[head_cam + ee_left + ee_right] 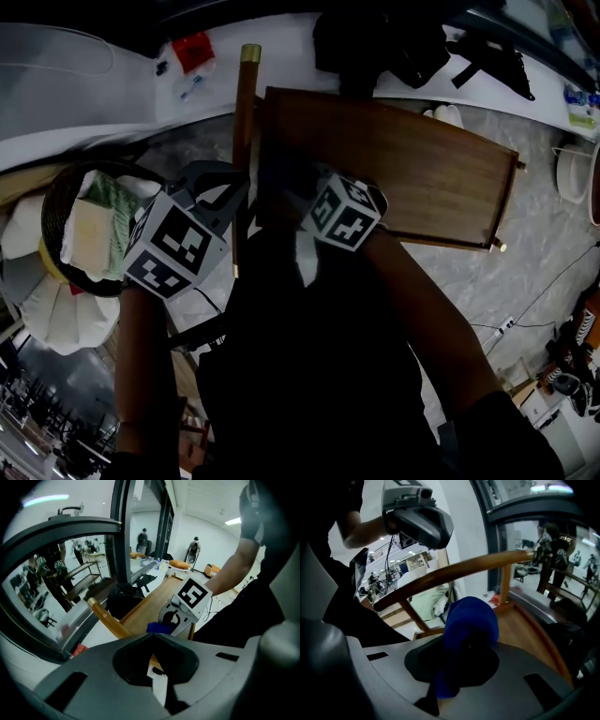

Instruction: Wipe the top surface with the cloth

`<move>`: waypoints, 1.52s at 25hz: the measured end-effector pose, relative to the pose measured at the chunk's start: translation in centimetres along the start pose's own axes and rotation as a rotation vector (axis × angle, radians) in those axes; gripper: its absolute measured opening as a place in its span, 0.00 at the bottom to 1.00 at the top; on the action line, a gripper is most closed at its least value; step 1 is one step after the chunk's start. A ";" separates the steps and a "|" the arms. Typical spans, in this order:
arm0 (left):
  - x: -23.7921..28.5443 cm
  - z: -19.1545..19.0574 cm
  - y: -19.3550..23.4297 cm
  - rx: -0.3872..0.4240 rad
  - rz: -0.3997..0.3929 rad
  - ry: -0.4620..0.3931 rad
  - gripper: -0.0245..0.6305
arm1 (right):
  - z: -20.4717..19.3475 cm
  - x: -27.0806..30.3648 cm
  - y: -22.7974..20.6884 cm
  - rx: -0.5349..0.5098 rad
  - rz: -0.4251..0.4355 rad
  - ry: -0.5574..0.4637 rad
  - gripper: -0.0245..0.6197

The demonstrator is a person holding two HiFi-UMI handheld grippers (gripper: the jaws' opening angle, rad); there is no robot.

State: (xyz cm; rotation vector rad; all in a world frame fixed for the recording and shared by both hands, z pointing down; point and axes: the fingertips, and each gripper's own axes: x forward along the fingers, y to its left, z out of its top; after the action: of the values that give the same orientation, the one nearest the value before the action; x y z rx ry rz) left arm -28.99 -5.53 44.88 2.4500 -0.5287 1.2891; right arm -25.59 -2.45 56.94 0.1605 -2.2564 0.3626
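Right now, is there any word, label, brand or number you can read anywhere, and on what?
No text is readable in any view.
Left marker cube and right marker cube: black-and-white square patterns only, no letters or numbers.
Red packet: print too small to read.

The desk [403,169] is brown wood, smooth, with a soft satin sheen. Its corner knob [502,247] looks like brass-coloured metal. The pole [245,122] beside it is varnished wood, lighter in tone. The cloth [471,620] is deep blue fabric, matt and soft-looking. The left gripper [153,637] and the right gripper [465,641] have shells of grey matt plastic. The floor [553,277] is grey, marbled and smooth. The basket [54,202] is of dark weave.
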 end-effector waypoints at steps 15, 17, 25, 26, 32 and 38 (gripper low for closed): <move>6.2 11.1 5.6 0.229 -0.024 -0.003 0.05 | 1.2 -3.8 -15.0 -0.013 -0.171 0.017 0.15; 6.9 11.0 5.5 0.250 -0.031 0.024 0.05 | 0.6 -3.4 -15.1 -0.032 -0.175 0.039 0.15; 7.1 10.2 5.3 0.253 -0.046 0.077 0.05 | -0.8 -2.5 -15.4 -0.028 -0.174 0.057 0.15; 7.0 10.0 5.4 0.252 -0.043 0.079 0.05 | -0.9 -2.4 -15.4 -0.025 -0.170 0.057 0.14; 6.4 8.4 4.5 0.234 -0.035 0.101 0.05 | -1.7 -2.1 -13.5 -0.037 -0.146 0.065 0.14; 5.7 6.5 1.9 0.252 -0.062 0.136 0.05 | -3.5 -1.8 -9.5 -0.024 -0.085 0.079 0.14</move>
State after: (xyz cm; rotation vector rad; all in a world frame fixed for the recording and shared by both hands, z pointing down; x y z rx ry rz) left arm -22.22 -11.06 46.34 2.5279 -0.2674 1.5658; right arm -19.70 -10.36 59.72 0.2254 -2.1681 0.2908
